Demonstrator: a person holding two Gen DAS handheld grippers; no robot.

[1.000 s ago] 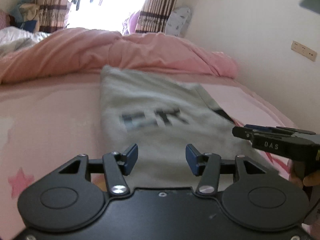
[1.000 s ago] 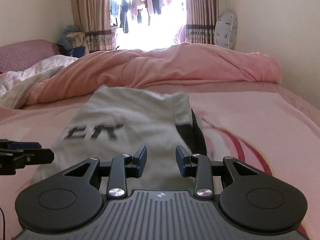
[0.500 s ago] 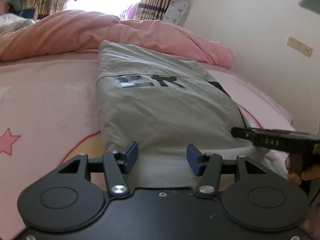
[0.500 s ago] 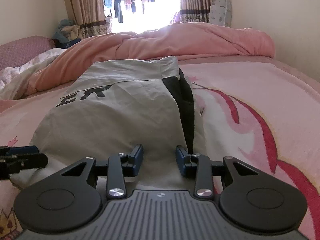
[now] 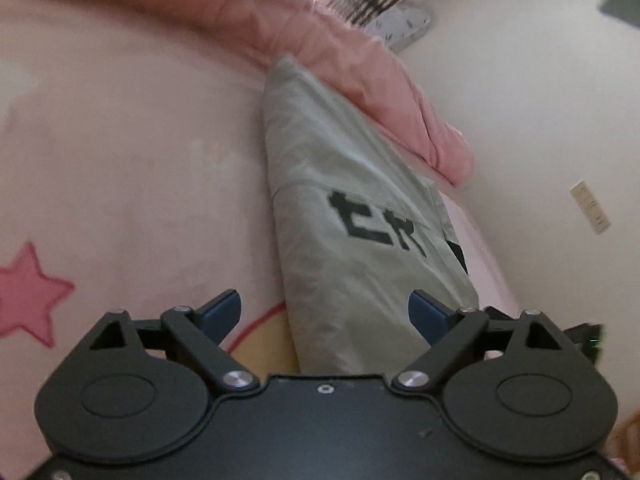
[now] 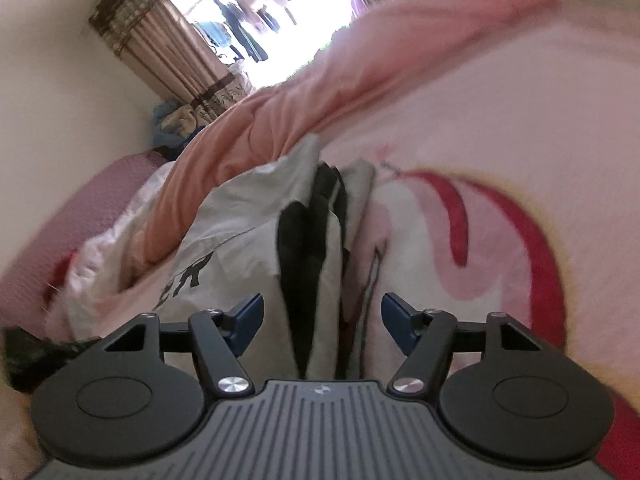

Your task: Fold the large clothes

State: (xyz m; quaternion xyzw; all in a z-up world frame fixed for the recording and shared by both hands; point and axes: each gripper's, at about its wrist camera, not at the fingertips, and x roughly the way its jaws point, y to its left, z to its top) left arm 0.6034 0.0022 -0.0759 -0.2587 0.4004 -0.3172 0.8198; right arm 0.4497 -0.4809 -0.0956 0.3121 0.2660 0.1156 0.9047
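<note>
1. Left gripper [image 5: 325,312]: jaws spread wide, holding nothing; the grey garment [image 5: 360,220] on the pink bed [image 5: 120,140] runs between them.
2. Right gripper [image 6: 322,318]: wide apart, empty; the garment's near edge sits between its fingers.

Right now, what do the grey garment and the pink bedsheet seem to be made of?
The grey garment looks like thin matte woven cloth, perhaps cotton: soft creases, a stitched seam, flat black printed letters. The pink bedsheet looks like soft matte fabric, possibly fleece; blur leaves the nap uncertain.
</note>
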